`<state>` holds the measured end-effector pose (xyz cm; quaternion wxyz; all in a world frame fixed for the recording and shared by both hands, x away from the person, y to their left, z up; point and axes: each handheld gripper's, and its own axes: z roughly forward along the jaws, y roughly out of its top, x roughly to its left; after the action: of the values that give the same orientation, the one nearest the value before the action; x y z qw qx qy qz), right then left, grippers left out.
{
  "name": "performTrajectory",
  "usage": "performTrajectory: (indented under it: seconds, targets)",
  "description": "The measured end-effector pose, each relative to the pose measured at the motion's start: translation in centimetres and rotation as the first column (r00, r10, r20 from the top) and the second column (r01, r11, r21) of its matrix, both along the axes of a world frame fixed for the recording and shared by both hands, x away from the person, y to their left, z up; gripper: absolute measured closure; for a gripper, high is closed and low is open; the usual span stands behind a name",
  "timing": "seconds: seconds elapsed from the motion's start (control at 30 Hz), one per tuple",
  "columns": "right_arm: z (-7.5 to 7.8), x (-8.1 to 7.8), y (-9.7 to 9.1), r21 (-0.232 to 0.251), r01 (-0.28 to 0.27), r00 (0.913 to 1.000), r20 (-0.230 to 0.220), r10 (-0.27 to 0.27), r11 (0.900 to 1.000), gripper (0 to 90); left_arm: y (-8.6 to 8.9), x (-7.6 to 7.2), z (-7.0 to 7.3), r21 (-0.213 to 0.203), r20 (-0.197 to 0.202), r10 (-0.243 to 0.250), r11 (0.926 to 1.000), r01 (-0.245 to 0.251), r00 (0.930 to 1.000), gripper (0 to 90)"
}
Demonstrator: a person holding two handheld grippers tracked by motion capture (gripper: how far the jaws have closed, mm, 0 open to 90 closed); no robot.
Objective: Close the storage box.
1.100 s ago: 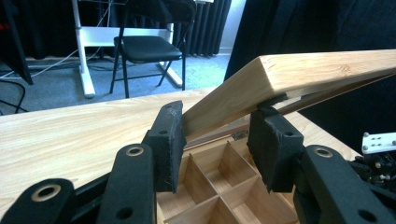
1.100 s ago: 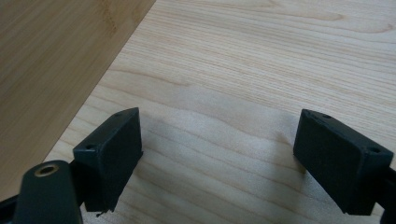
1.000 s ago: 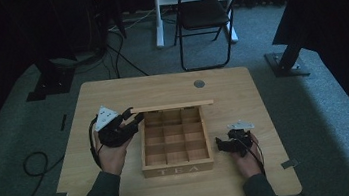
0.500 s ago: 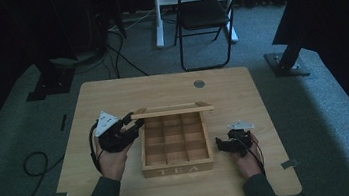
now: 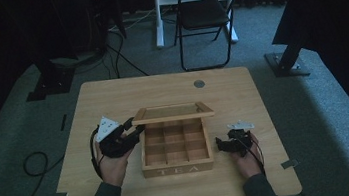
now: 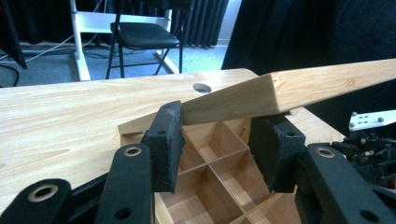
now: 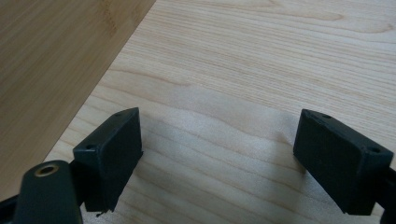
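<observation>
Hinged wooden lid [image 5: 173, 112] of the light wooden tea box with nine compartments [image 5: 175, 148] now lower than a second ago: was raised near upright, now tilted partway down over the box at table centre. Left gripper [image 5: 132, 132] at the box's 9 o'clock, jaws spread around the lid's front corner, not clearly clamping it. Right gripper [image 5: 222, 145] at 3 o'clock, jaws released, resting on the pale wooden table [image 5: 112, 100], holding nothing. Likely closing step, roughly halfway; risk of lid dropping.
</observation>
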<state>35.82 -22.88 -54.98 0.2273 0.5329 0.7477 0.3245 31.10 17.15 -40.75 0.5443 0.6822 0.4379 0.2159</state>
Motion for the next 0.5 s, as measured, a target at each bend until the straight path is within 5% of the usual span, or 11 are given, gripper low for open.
performTrajectory:
  seconds: [0.5]
  targets:
    - [0.01,0.0,0.0,0.0,0.0,1.0,-0.001,0.0,1.0,15.0,-0.03,-0.6,-0.55,0.005,-0.003,0.0,1.0,0.0,1.0,54.9]
